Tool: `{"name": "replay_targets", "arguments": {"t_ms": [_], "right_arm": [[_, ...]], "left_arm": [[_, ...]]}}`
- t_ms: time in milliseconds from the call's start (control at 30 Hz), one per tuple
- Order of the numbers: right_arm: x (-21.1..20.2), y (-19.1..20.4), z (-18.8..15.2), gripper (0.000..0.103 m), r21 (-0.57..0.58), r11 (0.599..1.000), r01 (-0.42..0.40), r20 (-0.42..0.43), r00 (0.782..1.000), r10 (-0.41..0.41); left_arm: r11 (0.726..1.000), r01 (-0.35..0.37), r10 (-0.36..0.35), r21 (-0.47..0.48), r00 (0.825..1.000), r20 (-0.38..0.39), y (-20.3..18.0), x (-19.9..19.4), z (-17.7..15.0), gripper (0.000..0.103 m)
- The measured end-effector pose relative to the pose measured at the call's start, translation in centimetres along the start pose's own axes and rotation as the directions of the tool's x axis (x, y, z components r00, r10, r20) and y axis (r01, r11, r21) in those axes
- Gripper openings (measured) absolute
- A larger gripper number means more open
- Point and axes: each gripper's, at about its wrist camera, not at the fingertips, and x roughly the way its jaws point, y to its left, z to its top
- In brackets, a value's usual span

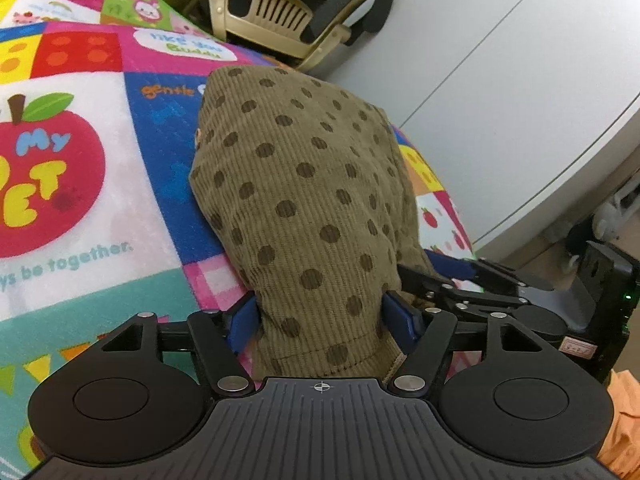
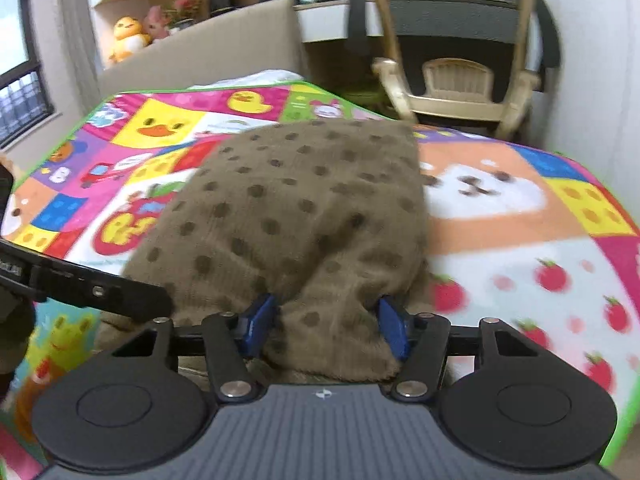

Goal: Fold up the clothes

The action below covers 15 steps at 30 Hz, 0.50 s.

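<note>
An olive-brown corduroy garment with dark polka dots (image 1: 304, 200) lies on a bright cartoon-print blanket (image 1: 80, 184). My left gripper (image 1: 320, 320) has its blue pads on either side of a bunched hem of the garment and grips it. My right gripper (image 2: 326, 328) likewise holds a fold of the same garment (image 2: 304, 208) between its blue pads. The right gripper's body shows at the right in the left wrist view (image 1: 520, 296). The left gripper's finger shows at the left in the right wrist view (image 2: 88, 284).
The blanket (image 2: 520, 220) covers a bed. An office chair with a beige frame (image 2: 456, 60) stands beyond its far edge. Plush toys (image 2: 128, 40) sit on the headboard shelf. A white curved surface (image 1: 520, 120) lies right. Orange cloth (image 1: 624, 420) shows at the lower right.
</note>
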Motion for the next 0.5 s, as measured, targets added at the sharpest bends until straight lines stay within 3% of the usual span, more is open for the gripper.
{"name": "replay_targets", "arguments": {"t_ms": [133,300,400,500], "right_arm": [[3.5,4.7,2.0,0.058,-0.096,0.994,-0.047,0.0,0.999,0.047],[8.9,11.0,5.1,0.057,-0.206,0.971,-0.119,0.003,0.992,0.122],[11.2,12.2,6.5,0.058,-0.216,0.966,-0.139,-0.006,0.99,0.141],[11.0,11.2,6.7,0.06,-0.222,0.968,-0.118,-0.022,0.993,0.116]], "left_arm": [[1.0,-0.016,0.016,-0.006,0.999,0.041,1.6,-1.6,0.9,0.067],[0.991,-0.127,0.133,-0.048,0.983,0.125,6.2,-5.3,2.4,0.065],[0.978,-0.19,0.201,-0.083,0.966,0.162,9.3,-7.1,3.3,0.065],[0.972,-0.221,0.231,-0.078,0.96,0.155,10.6,-8.1,4.0,0.065]]}}
